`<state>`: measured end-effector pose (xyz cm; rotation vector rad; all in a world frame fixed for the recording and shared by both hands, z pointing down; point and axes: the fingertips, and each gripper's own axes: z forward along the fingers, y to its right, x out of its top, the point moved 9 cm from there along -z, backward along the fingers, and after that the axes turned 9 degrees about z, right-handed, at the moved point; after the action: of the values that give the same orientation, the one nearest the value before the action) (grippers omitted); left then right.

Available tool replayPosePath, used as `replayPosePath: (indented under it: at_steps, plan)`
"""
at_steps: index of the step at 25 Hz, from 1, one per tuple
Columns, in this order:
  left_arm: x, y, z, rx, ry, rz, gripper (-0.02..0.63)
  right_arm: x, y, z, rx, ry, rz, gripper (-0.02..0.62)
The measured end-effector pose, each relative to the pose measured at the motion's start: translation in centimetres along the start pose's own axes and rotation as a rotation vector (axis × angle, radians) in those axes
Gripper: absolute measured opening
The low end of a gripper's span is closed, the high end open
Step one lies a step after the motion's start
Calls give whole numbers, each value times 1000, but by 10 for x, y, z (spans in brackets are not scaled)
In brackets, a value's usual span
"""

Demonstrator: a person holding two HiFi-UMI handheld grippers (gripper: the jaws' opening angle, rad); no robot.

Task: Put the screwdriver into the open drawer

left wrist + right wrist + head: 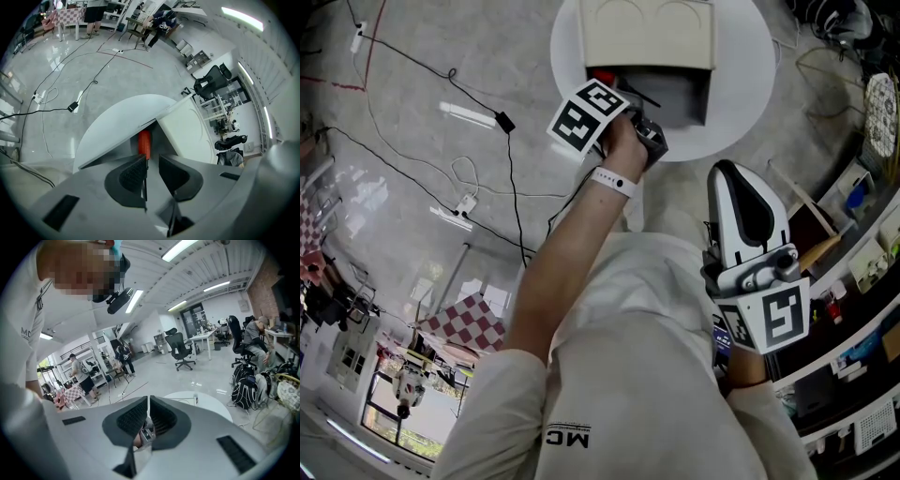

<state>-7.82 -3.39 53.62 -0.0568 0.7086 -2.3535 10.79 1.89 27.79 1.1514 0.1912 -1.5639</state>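
The floor [412, 84] is pale grey and glossy, mottled like polished stone, with thin black cables [511, 183] trailing over it to a white power strip [465, 202]. A red-and-white checked board [467, 321] lies lower left in the head view. The room is a big open office: black swivel chairs [182, 347], white desks, dark backpacks [244, 392] on the floor and long strip lights [180, 248] under a ribbed ceiling.

I am working at a round white table [755, 66], smooth and matt. A boxy cream drawer unit [647, 33] sits on it, and its drawer [680, 94], grey inside, is pulled out toward me.

My left gripper [152, 159] reaches over the table edge to that drawer. Its jaws stand apart with a clear gap between them. The screwdriver [144, 143] lies in that gap: its thin black shaft runs along the ribbed black pad [133, 173] on the left side of the view, while the opposite pad is clear of it. The smooth red handle points away from me, inside the drawer opening. I cannot tell whether it rests on the drawer bottom.

My right gripper [148, 401], glossy white with a black top, is held back beside my body, well apart from the table. Its jaws are drawn together to a narrow slit, with nothing between the pads.
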Motion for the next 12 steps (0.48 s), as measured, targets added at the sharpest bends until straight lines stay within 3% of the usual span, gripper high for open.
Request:
replayPosePath:
  at_steps: [12]
  plan:
    - [4, -2, -23, 7, -17, 90, 24, 11, -9, -6, -7, 52, -40, 74]
